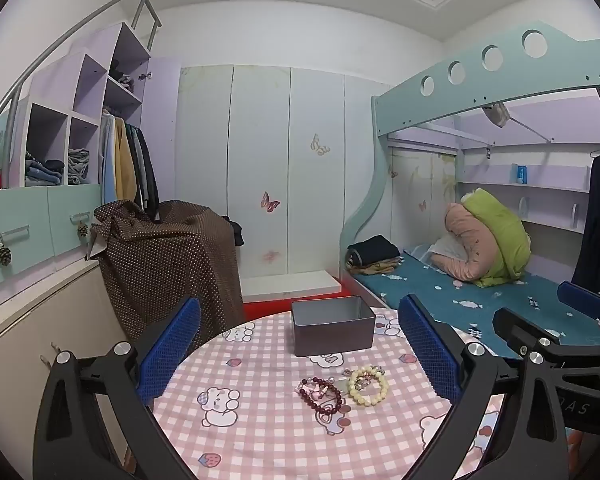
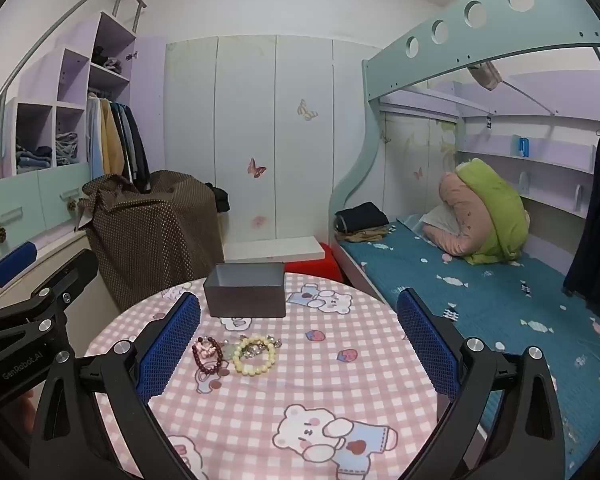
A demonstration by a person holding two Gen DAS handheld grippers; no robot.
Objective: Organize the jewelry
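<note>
A dark red bead bracelet (image 1: 323, 394) (image 2: 208, 356) and a pale yellow bead bracelet (image 1: 367, 385) (image 2: 256, 356) lie together with smaller pieces on the round table (image 1: 260, 432) (image 2: 340, 380) with a pink checked cloth. An open grey metal box (image 1: 332, 326) (image 2: 245, 290) stands behind them at the far edge. My left gripper (image 1: 300, 350) is open and empty, raised above the jewelry. My right gripper (image 2: 300, 344) is open and empty, with the jewelry near its left finger.
A bed (image 1: 480, 304) (image 2: 480, 292) with a blue sheet is to the right of the table. A brown dotted cloth covers something (image 1: 168, 264) (image 2: 152, 232) at the left back. Wardrobe doors (image 1: 260, 168) stand behind. The right gripper shows in the left wrist view (image 1: 552, 332).
</note>
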